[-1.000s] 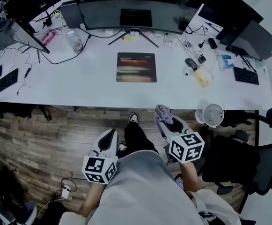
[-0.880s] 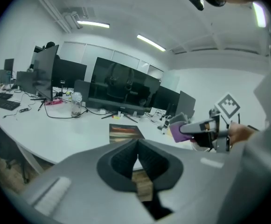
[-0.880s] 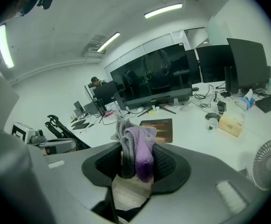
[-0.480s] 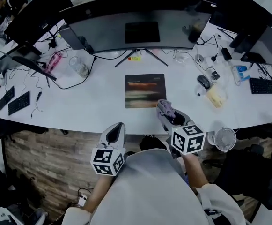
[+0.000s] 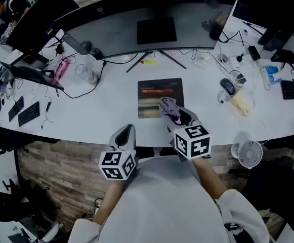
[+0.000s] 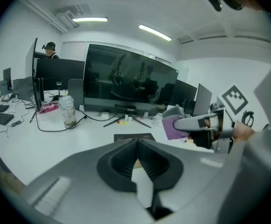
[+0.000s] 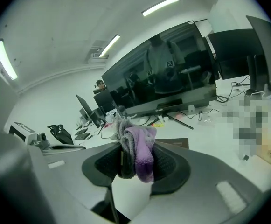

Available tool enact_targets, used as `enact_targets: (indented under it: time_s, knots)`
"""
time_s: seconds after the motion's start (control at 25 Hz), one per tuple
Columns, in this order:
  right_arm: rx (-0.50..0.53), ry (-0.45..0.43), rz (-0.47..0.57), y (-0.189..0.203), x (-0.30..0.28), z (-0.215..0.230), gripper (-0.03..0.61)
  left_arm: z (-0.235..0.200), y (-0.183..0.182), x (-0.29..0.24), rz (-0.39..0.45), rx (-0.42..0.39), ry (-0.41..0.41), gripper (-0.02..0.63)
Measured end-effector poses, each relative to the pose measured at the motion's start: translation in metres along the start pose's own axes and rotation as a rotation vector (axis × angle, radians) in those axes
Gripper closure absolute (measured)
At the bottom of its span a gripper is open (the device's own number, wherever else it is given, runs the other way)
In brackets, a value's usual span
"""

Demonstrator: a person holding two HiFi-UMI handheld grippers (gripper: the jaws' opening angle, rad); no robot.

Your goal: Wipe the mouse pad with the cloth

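A dark rectangular mouse pad [image 5: 160, 97] lies on the white desk [image 5: 106, 110] in front of the wide monitor. My right gripper [image 5: 169, 109] is shut on a bunched purple and grey cloth [image 7: 137, 148], held in the air over the pad's near right corner. The cloth [image 5: 168, 106] pokes out past the jaw tips. My left gripper [image 5: 125, 134] hangs shut and empty at the desk's near edge, left of the pad. In the left gripper view the pad [image 6: 133, 136] shows just beyond the closed jaws, with the right gripper [image 6: 191, 125] and its cloth at the right.
A large curved monitor [image 5: 152, 27] on a spread-leg stand sits behind the pad. A clear bottle [image 5: 84, 73] and cables lie to the left. A mouse [image 5: 227, 85] and a yellowish item [image 5: 241, 104] lie to the right. A small fan [image 5: 251, 153] stands below the desk edge.
I have stepped up to the desk. Both grippers moved forward, the right one carrying the cloth from below the desk edge to over the pad's near corner.
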State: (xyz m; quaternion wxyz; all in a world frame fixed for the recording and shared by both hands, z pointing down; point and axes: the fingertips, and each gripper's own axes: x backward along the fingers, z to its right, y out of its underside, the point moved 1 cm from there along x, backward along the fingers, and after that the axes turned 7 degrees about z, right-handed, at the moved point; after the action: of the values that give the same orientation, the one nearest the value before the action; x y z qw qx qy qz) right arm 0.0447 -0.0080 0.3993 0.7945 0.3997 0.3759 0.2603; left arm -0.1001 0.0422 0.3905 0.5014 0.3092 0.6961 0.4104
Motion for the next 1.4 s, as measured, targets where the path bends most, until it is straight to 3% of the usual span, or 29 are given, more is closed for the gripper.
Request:
enact_targets:
  time_s: [0.24, 0.52, 0.72, 0.92, 1.4]
  knots:
    - [-0.071, 0.027, -0.010, -0.007, -0.025, 0.018, 0.425, -0.009, 0.013, -0.032, -0.048, -0.007, -0.006, 0.614]
    - [-0.065, 0.056, -0.060, -0.013, -0.068, 0.023, 0.417, -0.034, 0.039, -0.075, -0.139, -0.024, 0.026, 0.614]
    - [-0.090, 0.080, -0.106, -0.010, -0.101, 0.022, 0.416, -0.063, 0.065, -0.100, -0.194, 0.027, 0.010, 0.614]
    - [-0.078, 0.100, -0.116, -0.009, -0.135, 0.023, 0.414, -0.070, 0.095, -0.121, -0.275, 0.040, 0.044, 0.614]
    - [-0.177, 0.133, -0.253, 0.028, -0.213, 0.029, 0.411, -0.079, 0.138, -0.148, -0.373, 0.022, 0.070, 0.614]
